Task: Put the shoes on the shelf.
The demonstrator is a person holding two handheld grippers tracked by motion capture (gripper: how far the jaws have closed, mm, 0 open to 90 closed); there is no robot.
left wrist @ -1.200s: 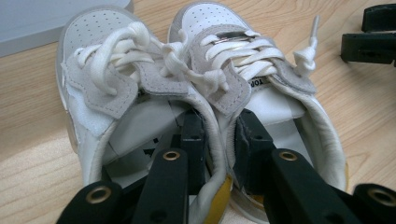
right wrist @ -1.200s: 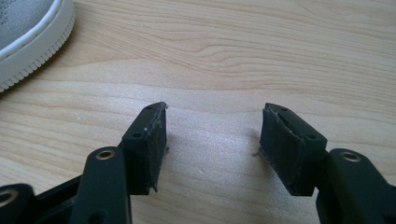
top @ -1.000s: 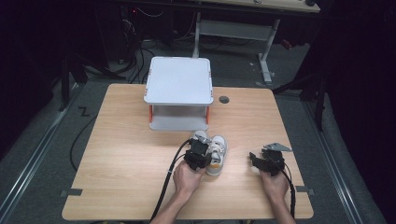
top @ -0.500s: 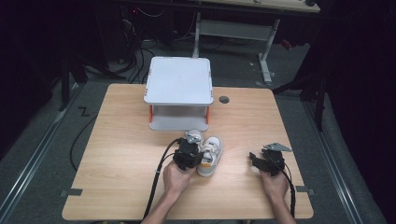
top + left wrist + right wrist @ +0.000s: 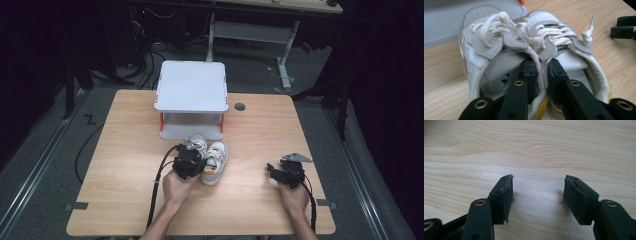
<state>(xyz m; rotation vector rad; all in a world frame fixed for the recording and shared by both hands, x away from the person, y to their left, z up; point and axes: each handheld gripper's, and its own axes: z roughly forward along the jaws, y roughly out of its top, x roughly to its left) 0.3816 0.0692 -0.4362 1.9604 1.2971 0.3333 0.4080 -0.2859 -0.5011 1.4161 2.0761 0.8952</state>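
Right gripper (image 5: 274, 172): resting at the near right of the table (image 5: 125, 200), jaws standing wide apart with only bare wood between them, holding nothing.
Left gripper (image 5: 541, 72): pinching the two adjoining inner collars of the pair of small white sneakers (image 5: 210, 156), one jaw inside each shoe, carrying both together.
Pair of small white sneakers: sitting near the middle of the table, toes pointing far, just short of the shelf; laces knotted, yellowish soles showing at the heels.
Step in hand: judging from the grip, the pair is being moved toward the shelf.
Next move: likely pushing the toes forward into the lower opening, keeping the pinch firm so neither shoe slips.
White two-tier shelf (image 5: 191, 86): standing at the far middle of the table; top tier bare, lower tier looking vacant where visible.
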